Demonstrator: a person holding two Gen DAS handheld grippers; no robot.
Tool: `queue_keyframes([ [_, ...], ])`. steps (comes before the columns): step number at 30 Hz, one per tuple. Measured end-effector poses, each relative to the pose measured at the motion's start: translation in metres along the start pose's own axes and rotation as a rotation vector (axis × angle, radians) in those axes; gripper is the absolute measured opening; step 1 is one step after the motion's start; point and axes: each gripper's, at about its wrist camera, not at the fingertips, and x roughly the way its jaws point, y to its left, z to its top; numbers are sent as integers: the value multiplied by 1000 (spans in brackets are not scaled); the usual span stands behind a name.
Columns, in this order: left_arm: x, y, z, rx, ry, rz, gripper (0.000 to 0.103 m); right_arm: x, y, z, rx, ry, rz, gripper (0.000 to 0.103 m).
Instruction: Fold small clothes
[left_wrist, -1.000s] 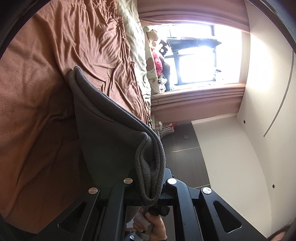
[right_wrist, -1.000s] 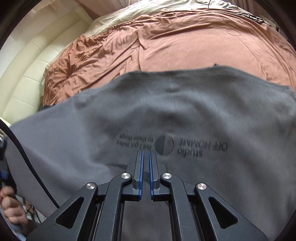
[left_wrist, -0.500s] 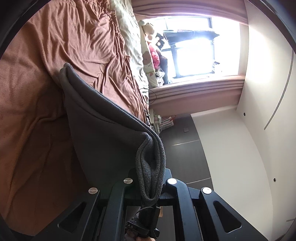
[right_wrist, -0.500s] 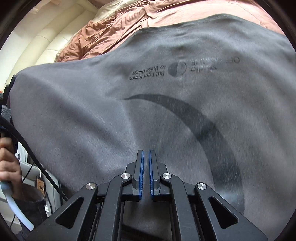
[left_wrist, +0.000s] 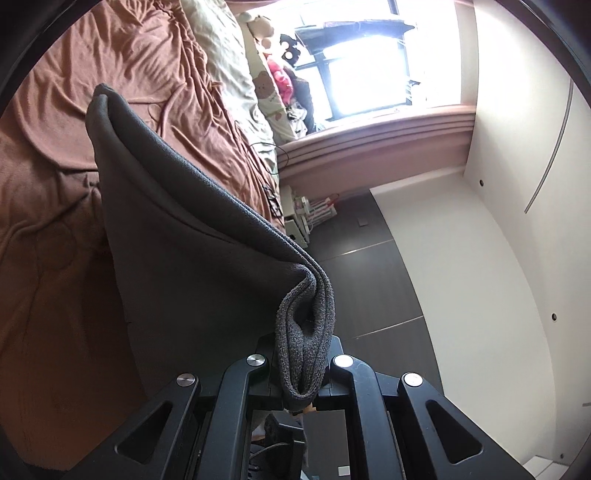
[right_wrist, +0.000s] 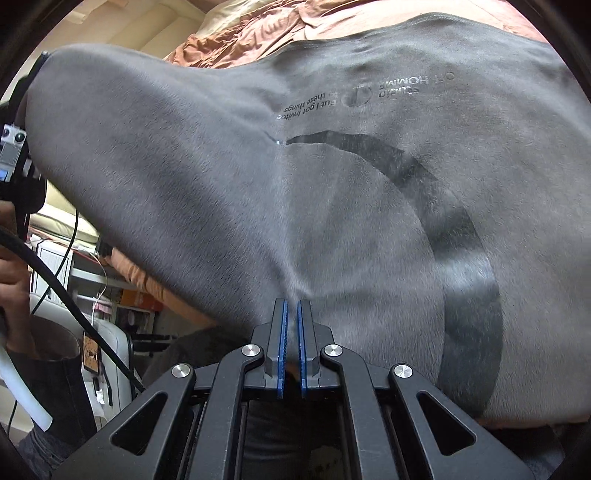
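Gripping a doubled ribbed hem of the grey shirt (left_wrist: 207, 266), the left gripper (left_wrist: 301, 373) is clamping its fingers tightly on the thick fold. From that pinch the shirt is stretching away taut over the brown bed (left_wrist: 55, 184), its far corner standing raised above the sheet, so the cloth is hanging off the bed, not lying on it. Beyond the bed, the window (left_wrist: 362, 77) is glaring.

In the right wrist view, the right gripper (right_wrist: 290, 332) is pinching the shirt (right_wrist: 332, 184) between its blue pads (right_wrist: 283, 343), jaws nearly closed with only thin cloth between. The printed face is spreading broadly ahead, with the bed (right_wrist: 236, 51) showing past its top edge. At the shirt's left corner, the other tool is holding it high. Two lifted corners are likely keeping the panel flat and tensioned, so it can be laid over on the bed as a clean fold.
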Motion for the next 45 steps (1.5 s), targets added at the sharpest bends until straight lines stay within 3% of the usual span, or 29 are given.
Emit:
queue_keyframes([
  [9,48,-32,-17,63,109,16,7,-96,-20,-5,50,-217,-16,9],
  [10,54,-34,-20,67,123,18,7,-106,-23,-7,55,-237,-16,14],
  [12,68,-37,-25,73,152,20,7,-125,-29,-13,56,-279,-35,54],
  [14,80,-41,-31,84,178,25,7,-143,-36,-21,59,-336,-64,65],
  [24,150,-57,-71,160,340,86,7,-175,-83,-64,169,-387,-96,65],
  [39,242,-44,-126,207,573,173,9,-202,-121,-101,258,-337,-129,65],
  [44,256,-34,-140,181,635,149,55,-202,-124,-105,265,-327,-93,65],
  [45,254,-34,-140,194,631,154,59,-202,-126,-106,268,-323,-77,65],
])
